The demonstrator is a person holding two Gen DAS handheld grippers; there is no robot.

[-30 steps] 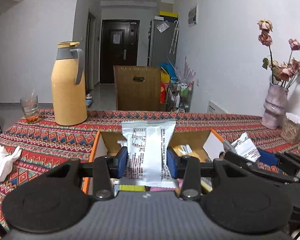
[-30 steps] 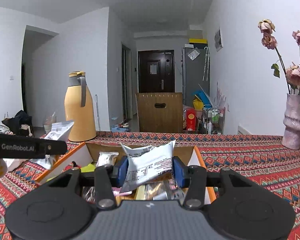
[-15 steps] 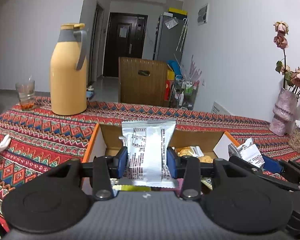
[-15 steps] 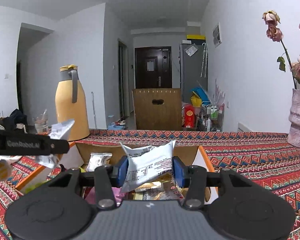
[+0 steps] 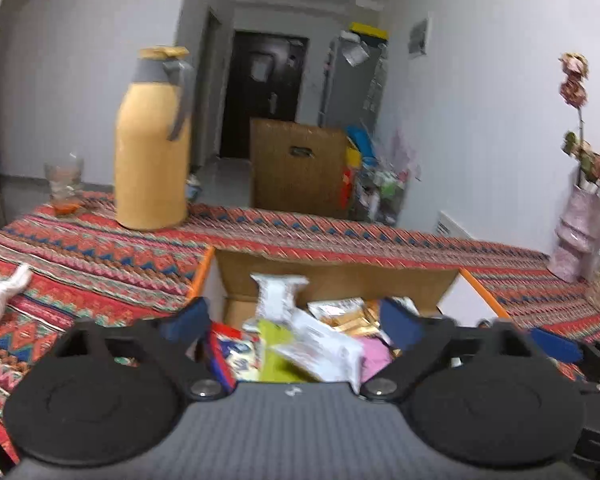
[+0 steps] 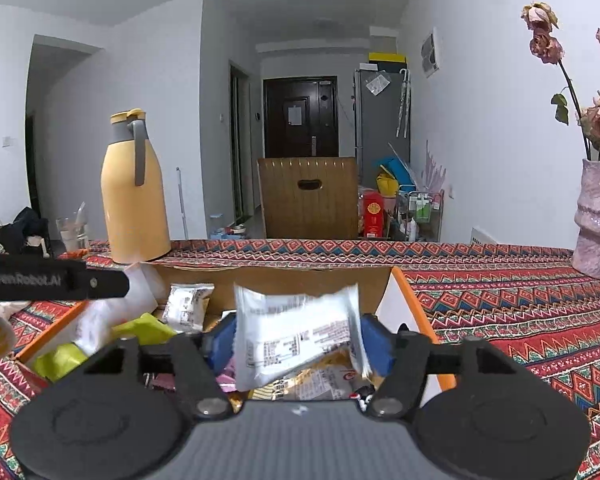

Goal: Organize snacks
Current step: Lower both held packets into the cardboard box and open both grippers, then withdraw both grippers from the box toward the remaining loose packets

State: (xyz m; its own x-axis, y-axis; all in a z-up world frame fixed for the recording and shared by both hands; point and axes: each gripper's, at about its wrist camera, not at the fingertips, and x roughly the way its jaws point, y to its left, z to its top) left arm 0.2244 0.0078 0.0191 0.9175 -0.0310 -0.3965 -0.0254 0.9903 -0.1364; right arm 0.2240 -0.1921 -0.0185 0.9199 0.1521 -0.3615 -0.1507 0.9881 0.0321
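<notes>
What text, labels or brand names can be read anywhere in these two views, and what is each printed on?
"GenRobot.AI": on the black bar of the left claw, at the left edge of the right wrist view.
White snack packet between the right claw's opening jaws: printed table and lines, too small to read.
Papers on the dark door and grey fridge: unreadable.
Red canister: emblem unreadable.

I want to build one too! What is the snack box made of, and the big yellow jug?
The box looks like cardboard: dull brown inside walls, orange outside. The jug has a smooth matte yellow body with a grey handle, probably plastic or coated metal; I can't tell which.
</notes>
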